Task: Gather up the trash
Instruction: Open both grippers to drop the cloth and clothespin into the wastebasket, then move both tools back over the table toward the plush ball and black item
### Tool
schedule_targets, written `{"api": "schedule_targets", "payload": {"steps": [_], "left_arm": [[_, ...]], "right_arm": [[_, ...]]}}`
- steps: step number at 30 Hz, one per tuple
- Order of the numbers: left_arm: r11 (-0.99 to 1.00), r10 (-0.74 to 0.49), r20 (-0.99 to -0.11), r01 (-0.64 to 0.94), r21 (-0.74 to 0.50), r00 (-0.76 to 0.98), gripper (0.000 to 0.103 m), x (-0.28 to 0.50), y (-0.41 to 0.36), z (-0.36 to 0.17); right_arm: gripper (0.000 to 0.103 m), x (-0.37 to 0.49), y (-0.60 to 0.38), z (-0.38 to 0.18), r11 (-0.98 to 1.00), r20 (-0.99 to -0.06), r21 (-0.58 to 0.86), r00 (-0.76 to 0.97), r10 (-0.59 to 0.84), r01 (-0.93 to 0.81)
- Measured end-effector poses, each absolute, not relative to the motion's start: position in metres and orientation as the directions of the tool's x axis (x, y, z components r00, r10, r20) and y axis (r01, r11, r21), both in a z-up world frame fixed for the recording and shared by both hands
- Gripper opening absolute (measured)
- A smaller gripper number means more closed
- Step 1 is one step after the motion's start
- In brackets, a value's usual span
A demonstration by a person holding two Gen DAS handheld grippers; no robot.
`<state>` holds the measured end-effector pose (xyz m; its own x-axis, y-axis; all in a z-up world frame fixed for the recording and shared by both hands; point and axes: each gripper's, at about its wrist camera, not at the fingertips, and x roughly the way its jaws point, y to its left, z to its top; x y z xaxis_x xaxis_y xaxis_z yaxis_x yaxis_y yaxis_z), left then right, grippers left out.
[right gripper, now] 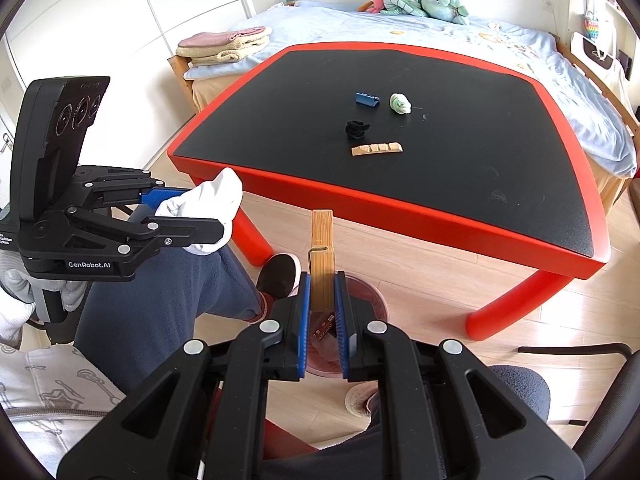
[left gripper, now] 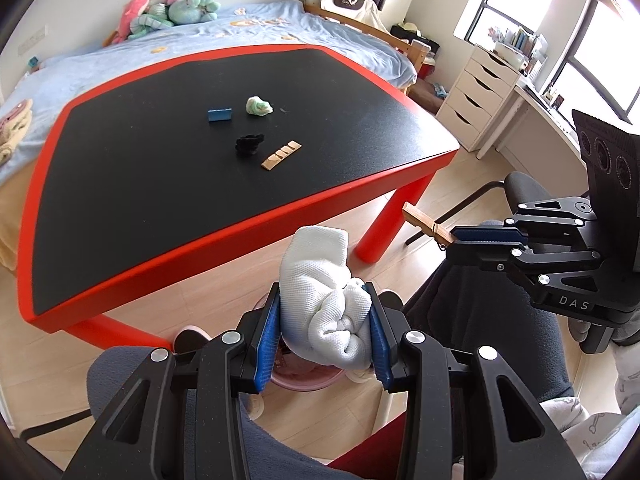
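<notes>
Squarely between the left tool pads, white cloth.

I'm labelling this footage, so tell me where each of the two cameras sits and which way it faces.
Left wrist: on the left gripper, looking down past its white cloth to the pink bin; the person's knees show.
Right wrist: on the right gripper, looking down past its wooden clothespin to the pink bin; a leg and shoe show.
Shared: the red-edged table, its four small items, the bed, each other's gripper.
</notes>
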<state>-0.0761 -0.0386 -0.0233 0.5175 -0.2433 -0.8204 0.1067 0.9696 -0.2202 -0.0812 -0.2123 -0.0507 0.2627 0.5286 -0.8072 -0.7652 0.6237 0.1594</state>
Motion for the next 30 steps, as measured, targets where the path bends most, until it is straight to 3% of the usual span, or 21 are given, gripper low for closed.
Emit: {"api": "schedule_targets", "payload": {"steps": [5,8,9,10,12,13,18,30], "left_arm": [[0.968,-0.251,-0.823,0.115,-0.224,0.509,0.039,-0.077,-0.042,-0.025],[0.966,-0.258,-0.824,0.118,-0.231,0.504,0.051,-0.076,-0.043,-0.025],[0.966,-0.258,-0.824,0.116,-0.231,0.505,0.061,-0.075,-0.043,-0.026],[0.967,-0.252,-0.823,0.109,-0.229,0.508,0.076,-0.075,-0.042,-0.026],[0.969,-0.240,-0.818,0.088,-0.229,0.523,0.088,-0.075,-0.038,-0.026],[0.970,-0.236,-0.819,0.081,-0.228,0.523,0.090,-0.075,-0.036,-0.026],[0.973,-0.219,-0.821,0.054,-0.226,0.527,0.095,-0.075,-0.030,-0.027],[0.972,-0.214,-0.822,0.034,-0.231,0.529,0.095,-0.075,-0.024,-0.025]], "right_arm": [[0.011,-0.081,-0.211,-0.053,0.616,-0.806,0.173,0.248,0.537,-0.769],[0.013,-0.080,-0.211,-0.055,0.609,-0.809,0.180,0.236,0.538,-0.772],[0.027,-0.080,-0.211,-0.056,0.616,-0.810,0.173,0.245,0.533,-0.768],[0.057,-0.079,-0.212,-0.056,0.624,-0.808,0.166,0.257,0.530,-0.763],[0.082,-0.077,-0.216,-0.054,0.645,-0.798,0.163,0.284,0.531,-0.747],[0.090,-0.075,-0.217,-0.054,0.655,-0.797,0.163,0.292,0.528,-0.738],[0.098,-0.070,-0.221,-0.057,0.678,-0.803,0.172,0.297,0.517,-0.714],[0.100,-0.070,-0.220,-0.058,0.683,-0.805,0.181,0.292,0.516,-0.708]]}}
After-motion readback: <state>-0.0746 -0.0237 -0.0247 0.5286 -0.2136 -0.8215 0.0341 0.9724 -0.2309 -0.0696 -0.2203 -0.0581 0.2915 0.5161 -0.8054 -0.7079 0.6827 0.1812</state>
